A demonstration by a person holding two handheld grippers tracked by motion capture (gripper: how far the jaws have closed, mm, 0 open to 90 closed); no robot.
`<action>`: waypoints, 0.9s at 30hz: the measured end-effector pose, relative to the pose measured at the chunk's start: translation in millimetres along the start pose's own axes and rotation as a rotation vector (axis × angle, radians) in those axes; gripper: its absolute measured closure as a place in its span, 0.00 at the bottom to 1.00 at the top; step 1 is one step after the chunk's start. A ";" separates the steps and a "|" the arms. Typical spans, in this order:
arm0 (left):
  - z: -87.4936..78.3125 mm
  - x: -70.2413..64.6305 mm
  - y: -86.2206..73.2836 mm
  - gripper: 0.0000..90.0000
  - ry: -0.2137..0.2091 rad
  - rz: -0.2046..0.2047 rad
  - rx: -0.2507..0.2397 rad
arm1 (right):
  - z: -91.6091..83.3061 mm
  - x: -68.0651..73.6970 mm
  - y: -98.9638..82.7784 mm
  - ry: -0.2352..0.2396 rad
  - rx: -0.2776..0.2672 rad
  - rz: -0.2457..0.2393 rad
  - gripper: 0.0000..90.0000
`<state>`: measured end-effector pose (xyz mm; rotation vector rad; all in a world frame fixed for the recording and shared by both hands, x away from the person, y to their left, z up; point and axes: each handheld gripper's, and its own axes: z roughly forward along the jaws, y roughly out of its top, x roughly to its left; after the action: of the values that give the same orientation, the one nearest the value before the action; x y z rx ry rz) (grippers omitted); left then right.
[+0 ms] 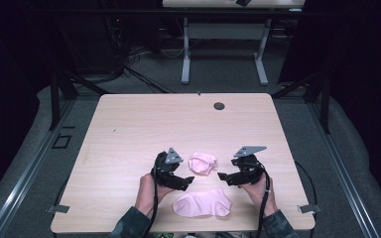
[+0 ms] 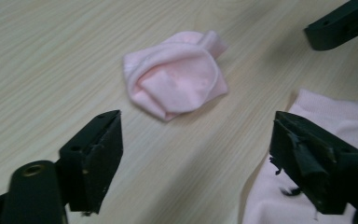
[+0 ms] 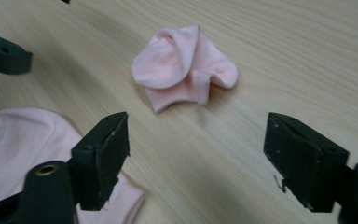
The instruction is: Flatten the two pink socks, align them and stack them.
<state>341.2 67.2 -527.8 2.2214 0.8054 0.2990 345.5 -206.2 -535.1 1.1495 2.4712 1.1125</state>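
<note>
Two pink socks lie on the wooden table [image 1: 129, 124]. A crumpled sock [image 1: 202, 162] [image 2: 175, 77] [image 3: 184, 65] rests between my two grippers. A flat sock [image 1: 202, 204] [image 2: 335, 121] [image 3: 23, 135] lies nearer the front edge. My left gripper [image 1: 190, 181] [image 2: 198, 158] is open just left of the crumpled sock, with nothing between its jaws. My right gripper [image 1: 222, 176] [image 3: 198, 158] is open just right of it, also holding nothing. Both point inward toward each other.
A small dark grommet [image 1: 219, 106] sits near the table's far edge. Another table's legs [image 1: 186, 54] stand beyond on the grey floor. Metal brackets [image 1: 58, 208] mark the front corners. A person's sleeves and hands come in from the bottom.
</note>
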 end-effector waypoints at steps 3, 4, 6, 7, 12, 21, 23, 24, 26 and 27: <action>17.1 -4.0 14.6 0.33 -0.025 0.052 0.027 | 8.1 -1.4 6.1 0.011 0.011 -0.002 0.38; 21.4 -4.2 17.5 0.37 -0.033 0.062 0.043 | 13.5 -3.2 9.1 0.020 0.020 0.002 0.40; 37.3 -4.3 22.9 0.44 -0.055 0.074 0.069 | 22.0 -6.7 14.6 0.032 0.043 0.015 0.49; 42.3 -3.9 24.2 0.48 -0.055 0.076 0.082 | 26.8 -8.2 17.3 0.042 0.043 0.020 0.51; 66.1 -1.0 24.8 0.67 -0.062 0.072 0.141 | 50.9 -11.6 28.3 0.044 0.095 0.046 0.66; 69.7 11.4 15.2 0.98 -0.147 -0.037 0.053 | 62.4 -13.7 27.4 0.042 0.127 0.066 0.94; 57.5 15.0 12.9 0.98 -0.141 -0.062 0.003 | 60.8 -12.0 28.0 0.037 0.123 0.059 0.95; 49.6 17.4 11.3 0.98 -0.145 -0.081 -0.026 | 58.3 -11.0 28.1 0.027 0.123 0.051 0.95; 34.1 22.2 6.8 0.98 -0.134 -0.123 -0.086 | 52.9 -9.6 27.6 0.017 0.115 0.040 0.95; 22.8 27.3 2.4 0.98 -0.132 -0.158 -0.121 | 49.3 -8.4 26.7 0.010 0.106 0.037 0.95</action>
<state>373.4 70.2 -542.8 2.0284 0.8615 0.1202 389.1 -173.9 -551.7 1.2267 2.5538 1.0095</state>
